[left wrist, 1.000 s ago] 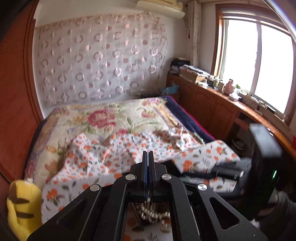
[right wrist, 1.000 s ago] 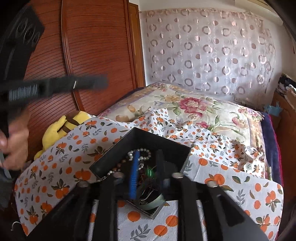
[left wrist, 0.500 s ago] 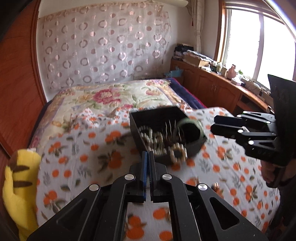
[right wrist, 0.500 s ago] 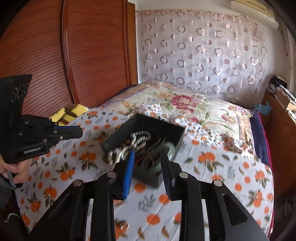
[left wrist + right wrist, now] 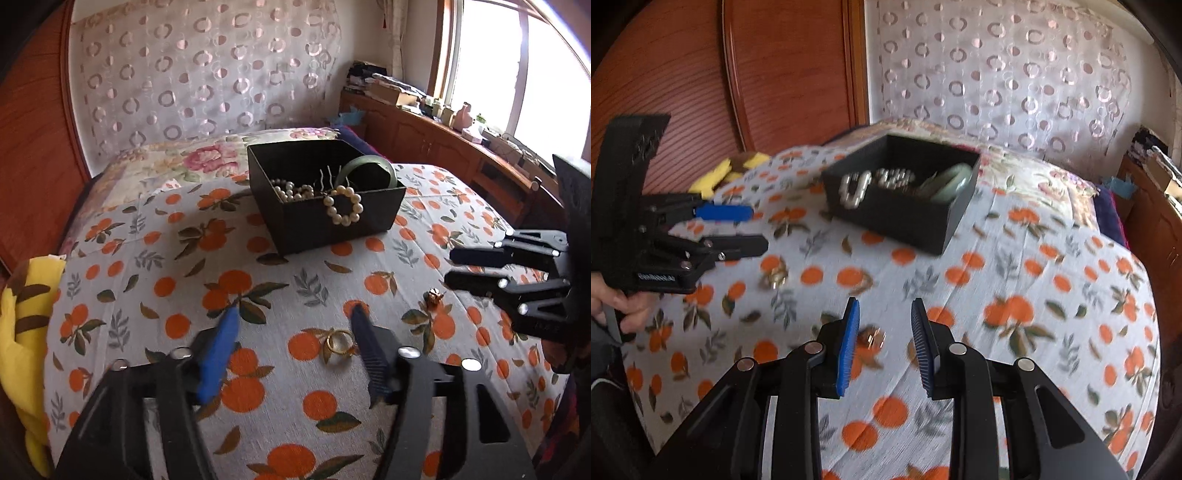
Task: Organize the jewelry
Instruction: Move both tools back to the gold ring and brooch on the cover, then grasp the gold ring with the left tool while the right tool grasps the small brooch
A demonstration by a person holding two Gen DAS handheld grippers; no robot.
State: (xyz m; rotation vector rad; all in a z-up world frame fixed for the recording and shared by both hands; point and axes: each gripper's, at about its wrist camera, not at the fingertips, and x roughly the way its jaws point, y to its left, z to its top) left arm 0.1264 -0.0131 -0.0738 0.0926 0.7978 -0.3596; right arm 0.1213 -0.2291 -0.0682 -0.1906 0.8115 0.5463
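A black box (image 5: 325, 218) stands on the orange-print cloth and holds pearl strands, hairpins and a green bangle (image 5: 369, 166); a pearl ring (image 5: 342, 209) hangs over its front wall. The box also shows in the right wrist view (image 5: 905, 210). Gold rings (image 5: 338, 345) lie on the cloth between my left gripper's (image 5: 293, 321) open fingers. A small gold piece (image 5: 434, 297) lies further right, just in front of my right gripper (image 5: 448, 267). In the right wrist view my right gripper (image 5: 884, 312) is open over that small piece (image 5: 871, 338), and my left gripper (image 5: 753, 229) is open by the gold rings (image 5: 775, 277).
A yellow striped plush (image 5: 22, 339) lies at the cloth's left edge. A floral bedspread (image 5: 177, 162) lies behind the box. A wooden wardrobe (image 5: 768, 74) stands on the left and a low wooden cabinet (image 5: 443, 144) under the window on the right.
My left gripper has opened wide and dropped low over the gold rings. My right gripper has opened further and moved down towards the small gold piece. Both views have pulled back from the box.
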